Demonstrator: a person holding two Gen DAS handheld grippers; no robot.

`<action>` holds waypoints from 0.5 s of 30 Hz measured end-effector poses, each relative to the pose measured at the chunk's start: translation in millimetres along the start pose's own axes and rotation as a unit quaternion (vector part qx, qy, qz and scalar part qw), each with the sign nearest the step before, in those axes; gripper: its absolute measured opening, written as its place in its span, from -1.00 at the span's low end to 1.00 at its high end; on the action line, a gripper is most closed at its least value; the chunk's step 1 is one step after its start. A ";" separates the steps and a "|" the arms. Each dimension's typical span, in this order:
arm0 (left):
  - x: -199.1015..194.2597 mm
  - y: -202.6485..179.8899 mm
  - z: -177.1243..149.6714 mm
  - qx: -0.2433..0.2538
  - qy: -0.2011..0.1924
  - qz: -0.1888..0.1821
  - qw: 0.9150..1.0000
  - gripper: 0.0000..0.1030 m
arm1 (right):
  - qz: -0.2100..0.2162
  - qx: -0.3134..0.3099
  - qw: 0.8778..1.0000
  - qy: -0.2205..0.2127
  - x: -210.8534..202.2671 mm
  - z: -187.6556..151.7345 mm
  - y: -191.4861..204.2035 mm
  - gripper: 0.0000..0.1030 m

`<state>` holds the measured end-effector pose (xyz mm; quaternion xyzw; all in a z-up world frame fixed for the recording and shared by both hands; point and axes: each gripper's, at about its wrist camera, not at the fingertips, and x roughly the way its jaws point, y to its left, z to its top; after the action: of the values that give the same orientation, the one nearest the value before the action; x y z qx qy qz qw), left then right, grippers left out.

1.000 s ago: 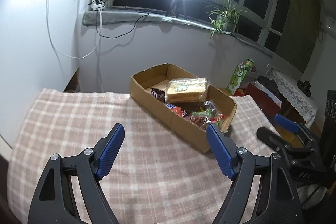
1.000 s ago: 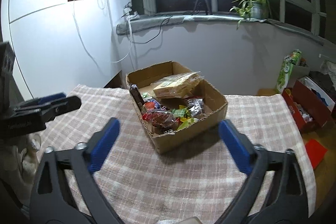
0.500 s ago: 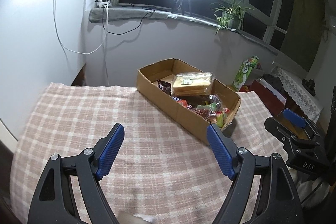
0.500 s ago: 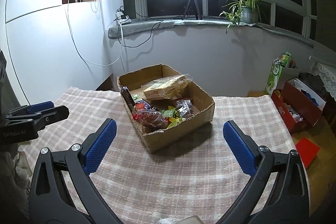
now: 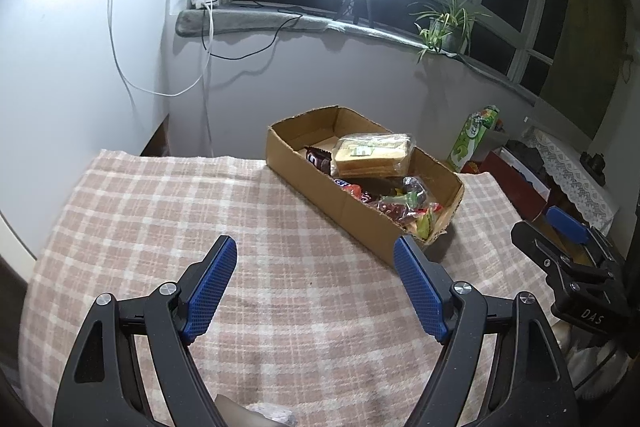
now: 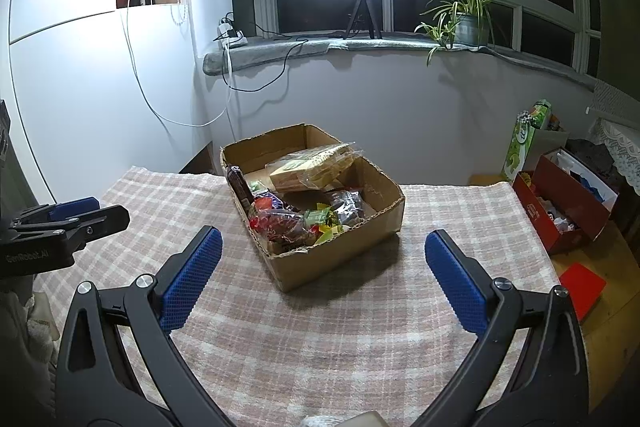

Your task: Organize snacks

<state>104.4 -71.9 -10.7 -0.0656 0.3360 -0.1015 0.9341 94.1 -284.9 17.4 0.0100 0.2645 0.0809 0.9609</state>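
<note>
Both grippers have drawn back and lifted since a second ago, so the open brown cardboard box (image 6: 312, 205) sits farther off on the pink-and-white checked tabletop (image 6: 360, 327). Wrapped snacks (image 6: 298, 221) fill it, with a clear bag of sliced bread (image 5: 374, 155) on top. Left gripper (image 5: 316, 289) and right gripper (image 6: 320, 279) hover wide apart, holding nothing.
</note>
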 end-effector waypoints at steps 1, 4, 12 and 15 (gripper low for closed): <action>0.1 0.2 -0.1 -0.001 0.001 0.001 1.000 0.57 | 0.000 0.000 1.000 0.000 -0.4 0.0 -0.7 1.00; 1.1 0.3 -0.1 -0.001 0.004 0.004 1.000 0.59 | -0.002 0.000 1.000 0.001 -0.5 -0.1 -1.3 1.00; 0.3 0.3 -0.6 -0.001 0.003 0.004 1.000 0.65 | -0.002 0.000 1.000 0.001 -0.9 -0.7 -2.6 1.00; 0.6 0.6 -0.5 -0.002 0.004 0.004 1.000 0.65 | -0.002 -0.001 1.000 0.002 -0.7 -0.7 -2.6 1.00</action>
<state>104.6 -71.5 -11.5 -0.0659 0.3404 -0.0977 0.9329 93.6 -287.5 17.0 0.0089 0.2661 0.0795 0.9606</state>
